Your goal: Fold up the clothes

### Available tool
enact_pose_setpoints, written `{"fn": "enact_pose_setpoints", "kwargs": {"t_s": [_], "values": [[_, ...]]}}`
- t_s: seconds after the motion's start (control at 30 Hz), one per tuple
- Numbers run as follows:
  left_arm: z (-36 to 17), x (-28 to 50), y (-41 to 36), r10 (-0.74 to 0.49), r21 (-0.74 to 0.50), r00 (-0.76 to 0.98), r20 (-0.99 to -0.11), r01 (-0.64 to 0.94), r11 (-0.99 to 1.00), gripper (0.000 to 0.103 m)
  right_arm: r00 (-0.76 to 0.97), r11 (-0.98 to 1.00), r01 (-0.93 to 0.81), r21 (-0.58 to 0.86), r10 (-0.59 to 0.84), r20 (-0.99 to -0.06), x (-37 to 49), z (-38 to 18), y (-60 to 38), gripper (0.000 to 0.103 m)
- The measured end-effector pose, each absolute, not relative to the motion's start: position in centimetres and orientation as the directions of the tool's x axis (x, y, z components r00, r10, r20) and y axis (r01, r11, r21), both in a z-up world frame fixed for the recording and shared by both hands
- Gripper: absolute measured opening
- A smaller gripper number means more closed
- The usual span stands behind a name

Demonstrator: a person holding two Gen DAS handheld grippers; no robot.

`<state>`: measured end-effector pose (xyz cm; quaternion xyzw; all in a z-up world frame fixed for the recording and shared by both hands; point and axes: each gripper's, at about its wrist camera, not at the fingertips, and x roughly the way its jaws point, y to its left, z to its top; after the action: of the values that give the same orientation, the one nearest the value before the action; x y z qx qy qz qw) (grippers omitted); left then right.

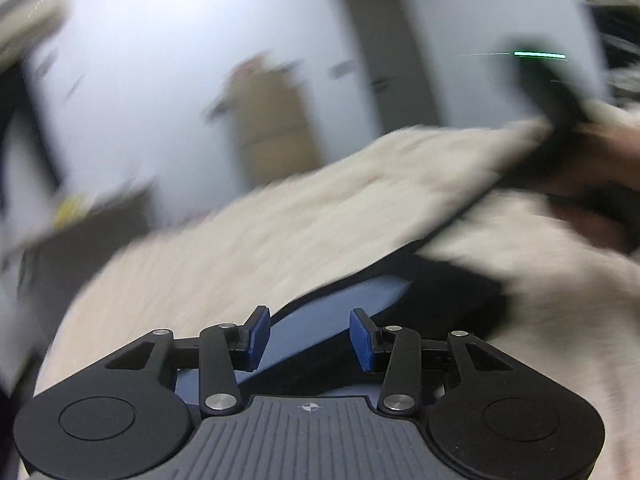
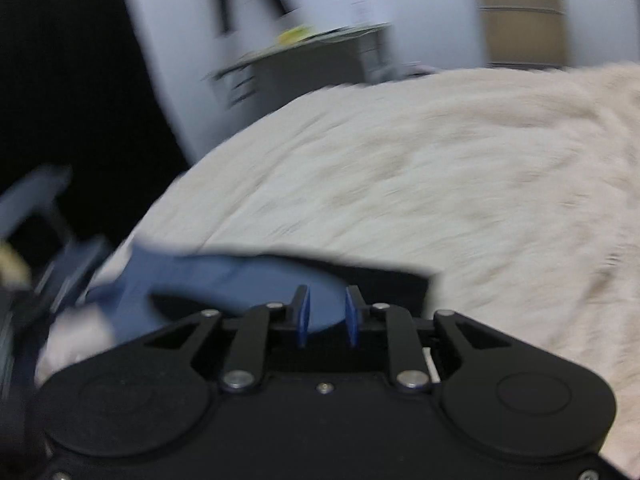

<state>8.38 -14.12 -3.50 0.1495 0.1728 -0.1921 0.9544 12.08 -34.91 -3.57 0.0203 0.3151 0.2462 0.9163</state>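
Both views are smeared by motion. A blue and black garment (image 1: 352, 300) lies on a cream fluffy blanket (image 1: 240, 248), just ahead of my left gripper (image 1: 309, 338). That gripper's blue pads (image 1: 258, 336) stand well apart, with nothing pressed between them. In the right wrist view the same garment (image 2: 224, 280) shows blue at the left and black at the right, spread flat under my right gripper (image 2: 328, 316). Its pads (image 2: 304, 316) keep a narrow gap through which the blue cloth shows, and they pinch nothing.
The blanket (image 2: 440, 168) covers a bed that fills most of the view. Beyond it are white walls, a brown cardboard box (image 1: 272, 120) and a grey desk (image 2: 312, 64). A dark blurred device with a green light (image 1: 552, 88) hangs at the upper right.
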Motion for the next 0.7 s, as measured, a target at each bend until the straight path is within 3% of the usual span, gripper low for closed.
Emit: {"fn": "enact_pose_setpoints", "kwargs": {"t_s": [0.07,0.17,0.27,0.43,0.47,0.53,0.57,0.7], "values": [[-4.6,10.8,-10.8,-0.252,0.138,0.849,-0.463,0.35,0.926,0.051,0.623,0.843,-0.535,0.061,0.442,-0.645,10.3,-5.9,-30.3,0.017],[-7.6,13.0,-7.0,-0.121,0.136,0.822,-0.556,0.234,0.963,0.051,0.604,0.835,-0.541,-0.095,0.308,-0.735,9.0,-8.7,-27.7,0.016],[-8.3,13.4,-3.4,-0.067,0.056,0.808,-0.585,0.122,0.991,0.052,0.564,0.869,-0.49,-0.072,0.253,-0.786,7.9,-9.0,-28.9,0.015],[-7.4,13.2,-0.2,-0.058,-0.056,0.818,-0.573,0.031,0.998,0.053,0.574,0.911,-0.411,-0.04,0.225,-0.787,6.4,-6.1,-32.0,0.015],[-7.2,13.0,-0.3,-0.065,-0.059,0.819,-0.57,0.037,0.998,0.055,0.628,0.937,-0.35,-0.011,0.226,-0.744,6.4,-4.8,-33.1,0.015],[-6.7,12.4,-1.6,-0.104,-0.066,0.823,-0.559,0.08,0.995,0.057,0.676,0.969,-0.229,0.095,0.229,-0.7,7.3,-4.2,-35.0,0.03],[-6.4,12.1,-2.2,-0.128,-0.069,0.824,-0.552,0.107,0.992,0.06,0.698,0.974,-0.169,0.151,0.227,-0.68,7.8,-3.9,-35.9,0.032],[-5.8,9.8,-3.3,-0.205,-0.077,0.822,-0.531,0.193,0.978,0.07,0.675,0.932,-0.037,0.361,0.289,-0.678,9.0,-6.7,-38.3,0.039]]}}
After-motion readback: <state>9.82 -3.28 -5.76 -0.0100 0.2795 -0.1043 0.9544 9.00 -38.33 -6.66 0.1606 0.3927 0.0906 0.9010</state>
